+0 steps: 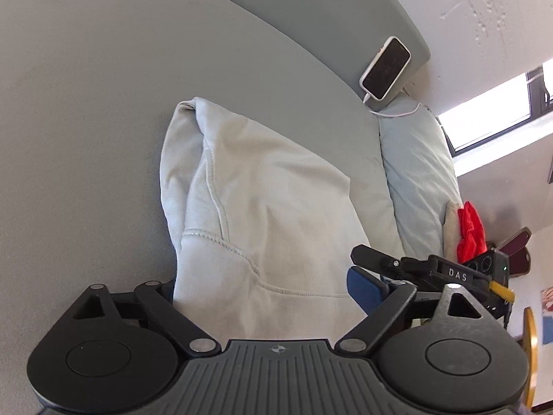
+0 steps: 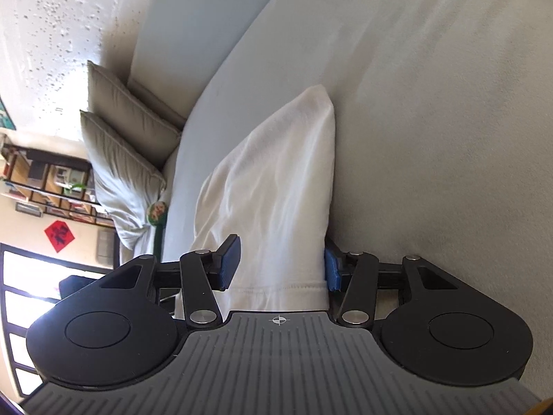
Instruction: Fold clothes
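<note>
A white sweatshirt (image 1: 262,214) lies folded on a grey bed sheet (image 1: 86,121); its hemmed edge (image 1: 221,242) runs across the cloth near my left gripper (image 1: 262,290). The left jaws stand wide open on either side of the garment, which fills the gap between them. In the right wrist view the same white garment (image 2: 276,190) runs up from my right gripper (image 2: 280,266), its hemmed end between the blue pads (image 2: 230,259). The right jaws are apart and the cloth lies loose between them. The right gripper (image 1: 432,269) also shows in the left wrist view.
A phone (image 1: 385,67) on a white cable rests on the grey headboard. Grey pillows (image 1: 421,180) and a red cloth (image 1: 468,231) lie at the right. In the right wrist view, pillows (image 2: 121,145) lean against the wall, with shelves (image 2: 52,180) and a window behind.
</note>
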Available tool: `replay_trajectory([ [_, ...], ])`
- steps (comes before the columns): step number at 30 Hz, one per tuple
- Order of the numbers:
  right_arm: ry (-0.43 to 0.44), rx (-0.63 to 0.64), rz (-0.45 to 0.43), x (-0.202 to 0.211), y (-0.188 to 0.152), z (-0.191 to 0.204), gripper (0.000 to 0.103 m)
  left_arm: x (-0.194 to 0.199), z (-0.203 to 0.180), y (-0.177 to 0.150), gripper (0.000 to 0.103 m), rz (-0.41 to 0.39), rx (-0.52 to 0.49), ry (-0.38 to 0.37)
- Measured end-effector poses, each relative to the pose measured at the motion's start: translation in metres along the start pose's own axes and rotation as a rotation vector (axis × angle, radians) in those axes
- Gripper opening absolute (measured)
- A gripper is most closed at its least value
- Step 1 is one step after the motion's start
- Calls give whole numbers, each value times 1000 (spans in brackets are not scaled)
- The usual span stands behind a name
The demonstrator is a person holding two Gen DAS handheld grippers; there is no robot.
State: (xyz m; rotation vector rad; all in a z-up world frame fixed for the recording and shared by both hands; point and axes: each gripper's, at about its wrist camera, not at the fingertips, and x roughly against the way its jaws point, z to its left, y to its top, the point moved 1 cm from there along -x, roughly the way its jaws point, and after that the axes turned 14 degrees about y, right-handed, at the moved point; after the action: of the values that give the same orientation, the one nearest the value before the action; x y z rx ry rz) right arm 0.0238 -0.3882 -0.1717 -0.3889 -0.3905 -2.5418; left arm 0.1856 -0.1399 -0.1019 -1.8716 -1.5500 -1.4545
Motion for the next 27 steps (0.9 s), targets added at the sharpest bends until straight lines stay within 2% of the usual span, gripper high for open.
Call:
replay_trajectory([
  [1, -15, 8, 0, -2, 1, 1, 41, 0, -6, -1, 70, -8, -31, 37],
  [2, -36, 22, 3, -2, 0, 2, 30, 2, -12, -3, 52, -16, -76, 95],
  [3, -63, 46, 2, -2, -1, 4, 11, 2, -19, -5, 41, -26, -125, 177],
  [4, -93, 76, -1, -1, -3, 7, 8, 4, -25, -6, 28, -36, -150, 242],
  [5, -117, 115, -9, 0, -6, 11, 7, 8, -31, -7, 18, -48, -144, 268],
  [6, -147, 163, -19, 1, -10, 19, 7, 12, -37, -9, 14, -59, -139, 295],
  [10, -240, 326, -60, 5, -25, 60, 6, 34, -91, -25, 12, -190, -286, 466],
  [13, -259, 384, -91, 26, -35, 86, 6, 55, -128, -41, 11, -276, -354, 514],
  [17, -237, 372, -149, 79, -49, 105, 6, 82, -173, -70, 12, -355, -391, 483],
  [21, -200, 340, -222, 151, -70, 109, 6, 99, -217, -99, 12, -411, -440, 413],
  [27, -223, 360, -407, 258, -94, 109, 6, 106, -295, -133, 12, -502, -546, 289],
])
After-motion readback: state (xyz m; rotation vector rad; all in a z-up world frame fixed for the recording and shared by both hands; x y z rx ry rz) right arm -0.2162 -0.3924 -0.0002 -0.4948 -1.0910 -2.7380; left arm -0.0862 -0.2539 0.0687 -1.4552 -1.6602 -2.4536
